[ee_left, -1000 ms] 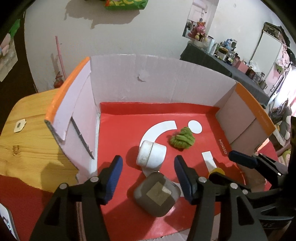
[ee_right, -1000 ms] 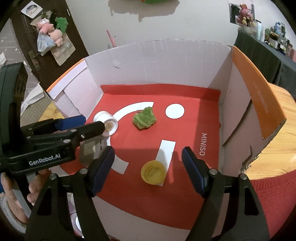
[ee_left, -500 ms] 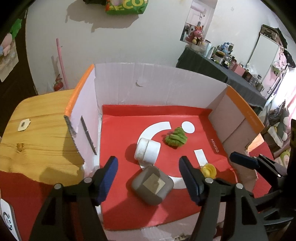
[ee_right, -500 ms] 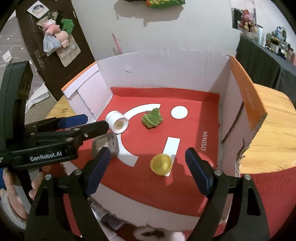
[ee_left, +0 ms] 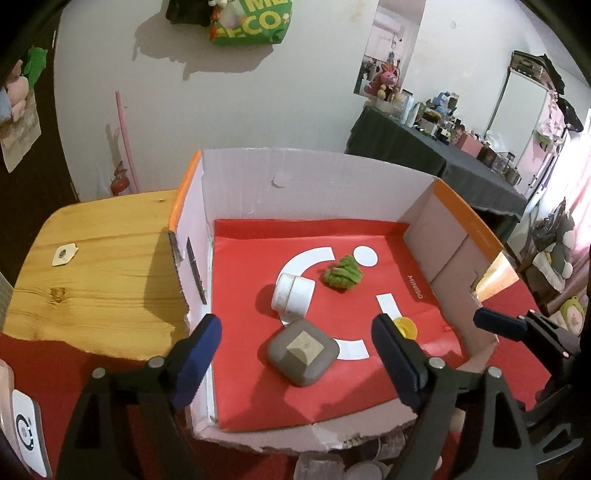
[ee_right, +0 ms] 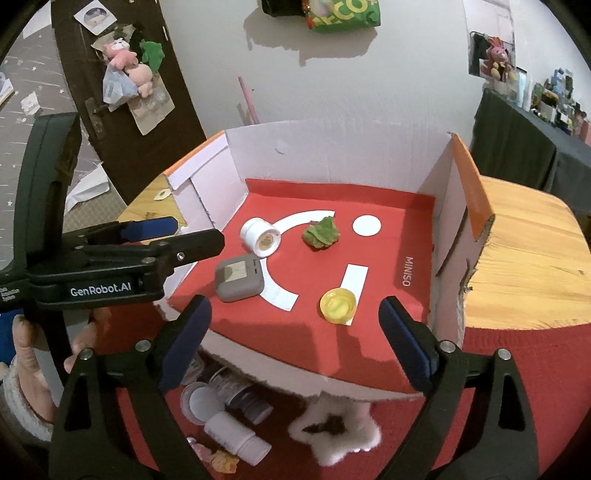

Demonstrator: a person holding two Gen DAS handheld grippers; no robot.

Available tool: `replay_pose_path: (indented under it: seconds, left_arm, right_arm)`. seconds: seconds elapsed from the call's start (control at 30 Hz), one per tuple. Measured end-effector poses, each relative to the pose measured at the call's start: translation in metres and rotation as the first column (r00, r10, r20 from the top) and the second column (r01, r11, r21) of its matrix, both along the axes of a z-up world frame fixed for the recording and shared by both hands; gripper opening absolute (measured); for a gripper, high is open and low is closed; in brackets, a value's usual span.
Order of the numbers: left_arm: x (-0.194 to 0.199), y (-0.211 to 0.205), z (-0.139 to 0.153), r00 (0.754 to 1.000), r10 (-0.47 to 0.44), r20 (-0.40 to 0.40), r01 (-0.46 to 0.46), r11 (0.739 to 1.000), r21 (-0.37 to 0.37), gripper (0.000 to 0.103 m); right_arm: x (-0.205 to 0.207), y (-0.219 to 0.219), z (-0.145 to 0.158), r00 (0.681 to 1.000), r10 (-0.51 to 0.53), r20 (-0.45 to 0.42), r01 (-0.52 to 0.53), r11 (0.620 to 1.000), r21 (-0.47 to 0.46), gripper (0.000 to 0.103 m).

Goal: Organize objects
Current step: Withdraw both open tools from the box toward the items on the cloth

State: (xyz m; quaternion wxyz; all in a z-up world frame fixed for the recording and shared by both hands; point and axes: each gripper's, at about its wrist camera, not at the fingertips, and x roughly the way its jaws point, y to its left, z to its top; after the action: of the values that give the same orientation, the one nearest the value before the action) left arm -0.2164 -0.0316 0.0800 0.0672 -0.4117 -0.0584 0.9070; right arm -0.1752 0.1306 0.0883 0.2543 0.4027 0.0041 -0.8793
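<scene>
4 small items lie on the red liner of the cardboard box (ee_left: 317, 177): a white jar (ee_left: 291, 298) on its side, a green leafy piece (ee_left: 341, 275), a grey square case (ee_left: 302, 351) and a yellow cap (ee_right: 337, 305). Both grippers hang above the near edge, angled down. The left gripper (ee_left: 295, 356) stands over the case, the right gripper (ee_right: 295, 338) nearer the cap; both jaws are opening and grip nothing. More bottles (ee_right: 236, 437) lie outside, nearest the right hand.

A plain white wall (ee_left: 303, 110) fills the upper frame, with a green bag (ee_left: 251, 22) hanging at top centre. At upper left stands a dark door (ee_right: 122, 110). At right, a dark-clothed side table (ee_left: 436, 158) holds clutter. The wooden counter (ee_left: 99, 266) sits at left.
</scene>
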Motion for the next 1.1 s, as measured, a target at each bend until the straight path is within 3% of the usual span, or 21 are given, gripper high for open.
replay_pose_path:
  seconds: [0.57, 1.1]
  left_arm:
    - [0.034, -0.007, 0.012, 0.997, 0.051, -0.056, -0.054, 0.998, -0.038, 0.1]
    - [0.07, 0.003, 0.016, 0.994, 0.03, -0.101, -0.041, 0.993, -0.106, 0.103]
  right_arm:
    - [0.035, 0.006, 0.011, 1.0, -0.002, -0.029, 0.001, 1.0, -0.007, 0.097]
    - [0.069, 0.008, 0.023, 0.997, -0.013, -0.075, 0.014, 1.0, 0.011, 0.097]
